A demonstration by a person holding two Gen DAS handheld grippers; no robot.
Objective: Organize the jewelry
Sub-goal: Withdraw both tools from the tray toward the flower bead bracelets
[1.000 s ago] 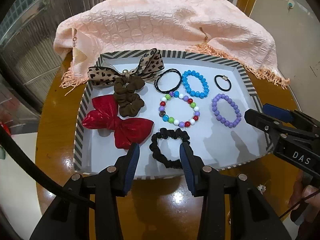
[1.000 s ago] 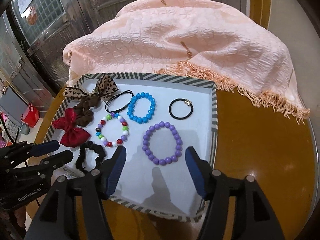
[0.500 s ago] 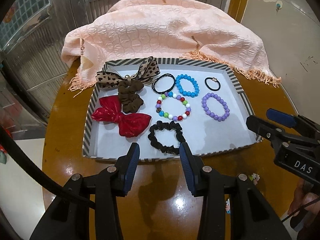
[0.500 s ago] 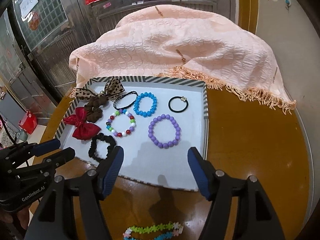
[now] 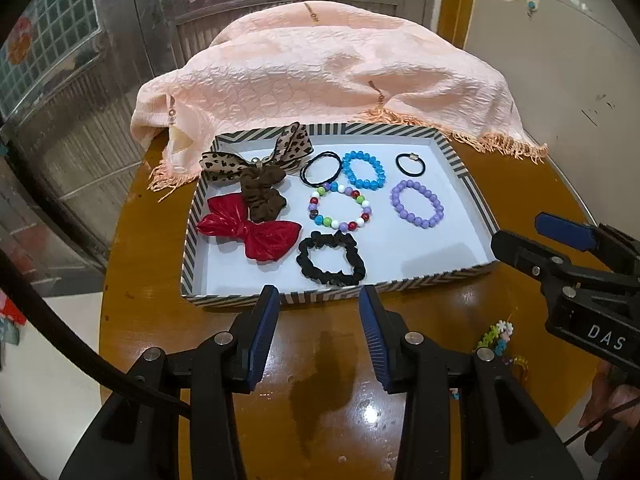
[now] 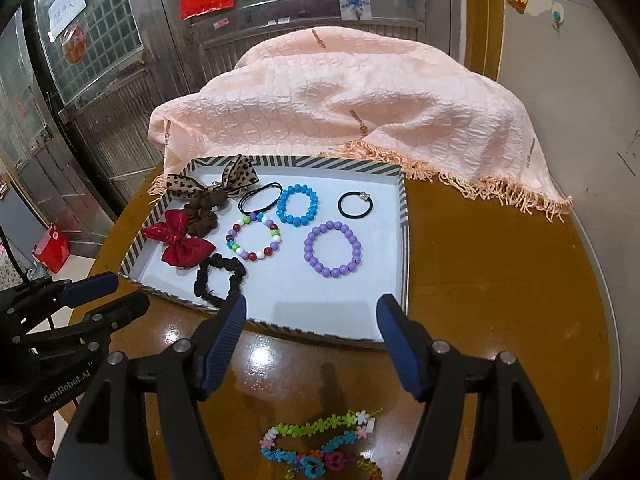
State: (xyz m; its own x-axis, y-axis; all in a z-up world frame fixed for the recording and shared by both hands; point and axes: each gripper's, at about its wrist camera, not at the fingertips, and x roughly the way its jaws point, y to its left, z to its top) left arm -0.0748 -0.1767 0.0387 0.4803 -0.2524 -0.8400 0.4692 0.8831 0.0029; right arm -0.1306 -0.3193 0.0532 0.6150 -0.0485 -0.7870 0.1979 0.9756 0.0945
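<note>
A striped-rim tray [image 5: 468, 172] on the round wooden table [image 5: 328, 384] holds a red bow [image 5: 256, 234], a leopard bow [image 5: 294, 146], a brown scrunchie [image 5: 262, 196], a black scrunchie [image 5: 332, 278], thin black hair ties, and blue [image 5: 364, 184], purple [image 5: 416, 222] and multicoloured [image 5: 340, 226] bead bracelets. My left gripper [image 5: 318, 294] hangs open and empty before the tray's front edge. My right gripper [image 6: 312, 302] is open, jaws wide, nothing between them, near the tray's front right part. Colourful flower-bead strands [image 6: 316, 432] lie on the table under it.
A pink fringed cloth [image 5: 320, 80] is heaped behind the tray and hangs over the table's far edge. Metal doors stand behind it, and a wall is at the right. In the right wrist view the left gripper [image 6: 128, 292] shows at the left. Bare table lies right of the tray [image 6: 404, 216].
Both grippers have drawn back and upward from the tray, which now looks smaller and farther. The flower-bead strands have come into view. The right jaws stand a little wider.
</note>
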